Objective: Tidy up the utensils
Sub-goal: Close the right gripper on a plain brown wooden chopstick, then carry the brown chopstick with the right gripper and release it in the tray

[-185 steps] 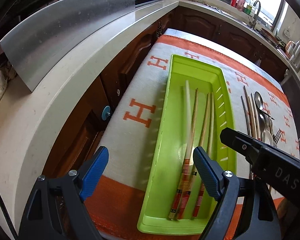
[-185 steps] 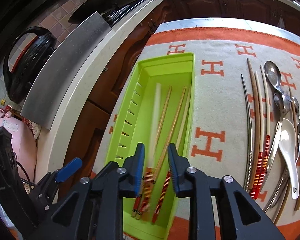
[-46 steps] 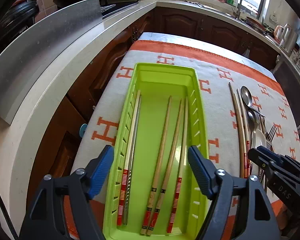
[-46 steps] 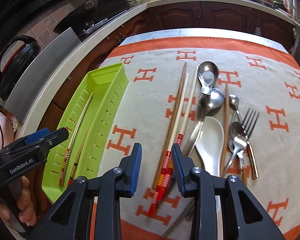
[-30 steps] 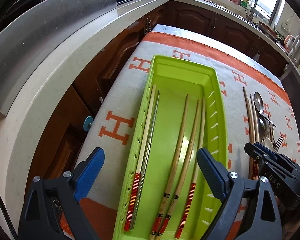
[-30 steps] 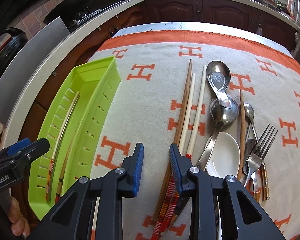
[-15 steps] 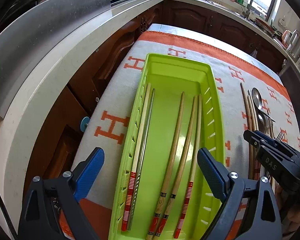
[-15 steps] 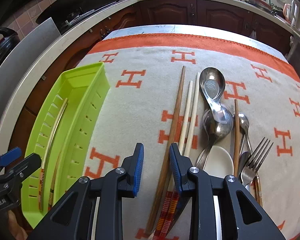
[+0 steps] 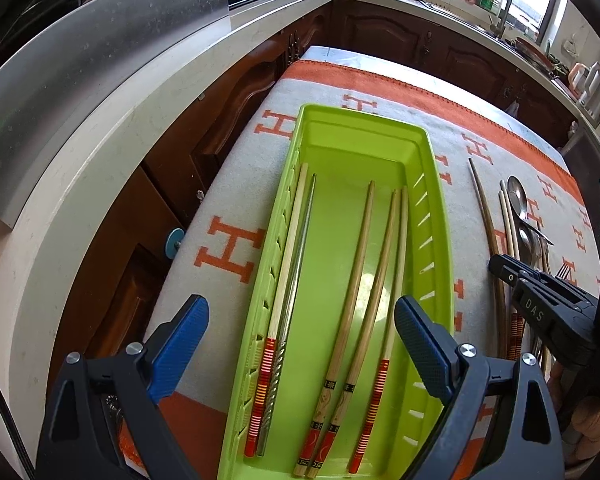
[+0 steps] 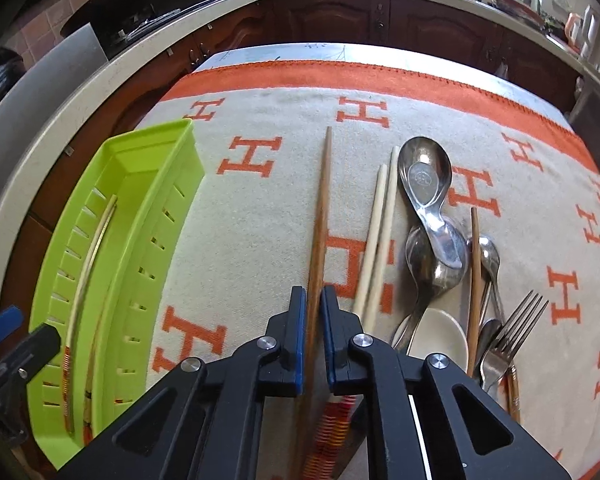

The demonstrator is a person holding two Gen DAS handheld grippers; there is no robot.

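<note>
A green slotted tray (image 9: 440, 208) lies on the orange-and-white cloth with several chopsticks (image 9: 360, 260) lengthwise in it. My left gripper (image 9: 300, 320) hovers open above the tray's near end, its pads wide apart and holding nothing. In the right wrist view the tray (image 10: 180, 168) is at the left. My right gripper (image 10: 313, 300) is closing its jaws on a long brown chopstick (image 10: 323, 184) that lies on the cloth; both blue pads sit against its sides. The chopstick's near end is hidden under the gripper.
Right of the brown chopstick lie two pale chopsticks (image 10: 380, 216), steel spoons (image 10: 424, 176), a white ceramic spoon (image 10: 440, 336), another brown chopstick (image 10: 475, 264) and a fork (image 10: 516, 332). A stone counter (image 9: 100, 128) and dark cabinets border the table on the left and far side.
My right gripper's jaws have drawn together from a clear gap onto the brown chopstick. The left gripper has stayed open over the tray.
</note>
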